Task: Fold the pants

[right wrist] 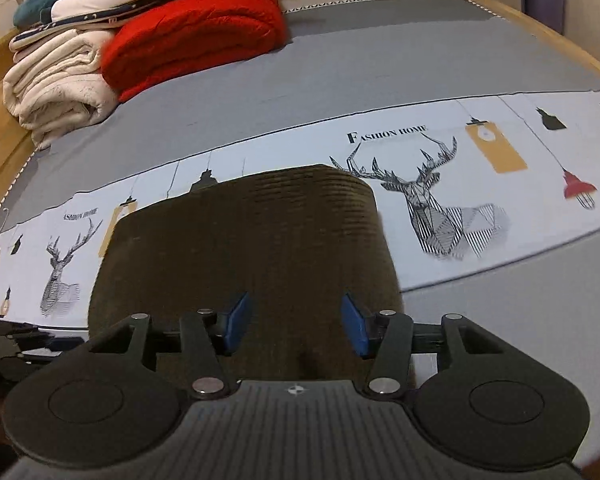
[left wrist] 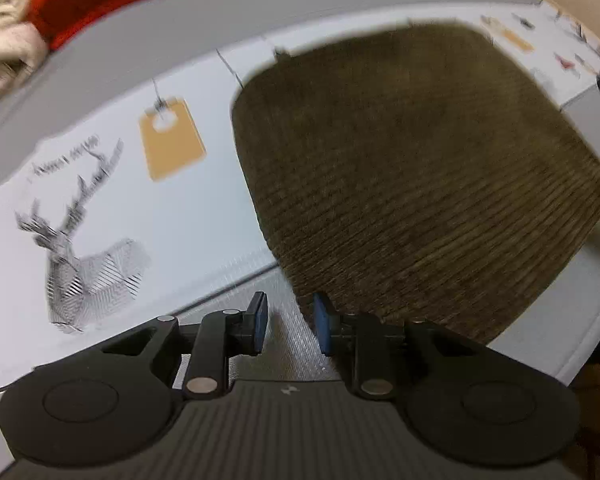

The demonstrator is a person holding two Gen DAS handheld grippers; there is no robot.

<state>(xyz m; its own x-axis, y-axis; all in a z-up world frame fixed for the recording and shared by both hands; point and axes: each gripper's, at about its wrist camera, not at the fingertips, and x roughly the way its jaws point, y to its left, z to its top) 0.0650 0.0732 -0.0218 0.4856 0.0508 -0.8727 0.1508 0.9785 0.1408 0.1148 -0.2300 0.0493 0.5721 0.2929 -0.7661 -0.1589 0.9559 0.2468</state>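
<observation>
In the left wrist view, the pants [left wrist: 412,176] fill the centre and right of the frame as a compact brown corduroy block lying on the bed [left wrist: 320,8], over its white deer-print band. Your left hand-held gripper [left wrist: 288,326] sits at the bottom centre with its blue pads a little apart and nothing between them, just off the block's near left corner. To my eye the folding is nearly done. If you want one more fold, bring the pads in low at that corner and make sure you catch every layer, not only the top one, before you lift. This view is smeared by motion, so you cannot read the layer edges, and the block's right side runs out toward the frame edge.

In the right wrist view, the pants [right wrist: 244,240] sit in the lower centre, and your right hand-held gripper [right wrist: 296,328] has its pads wide apart over the near edge, gripping nothing. Match the height of your two tools and lift together so the fold line stays straight. The gripper body hides the near hem here, so whether the pads touch the cloth cannot be told. The left tool is only a dark shape at the lower left. A stack of folded bedding [right wrist: 140,40] lies at the upper left, well apart.
</observation>
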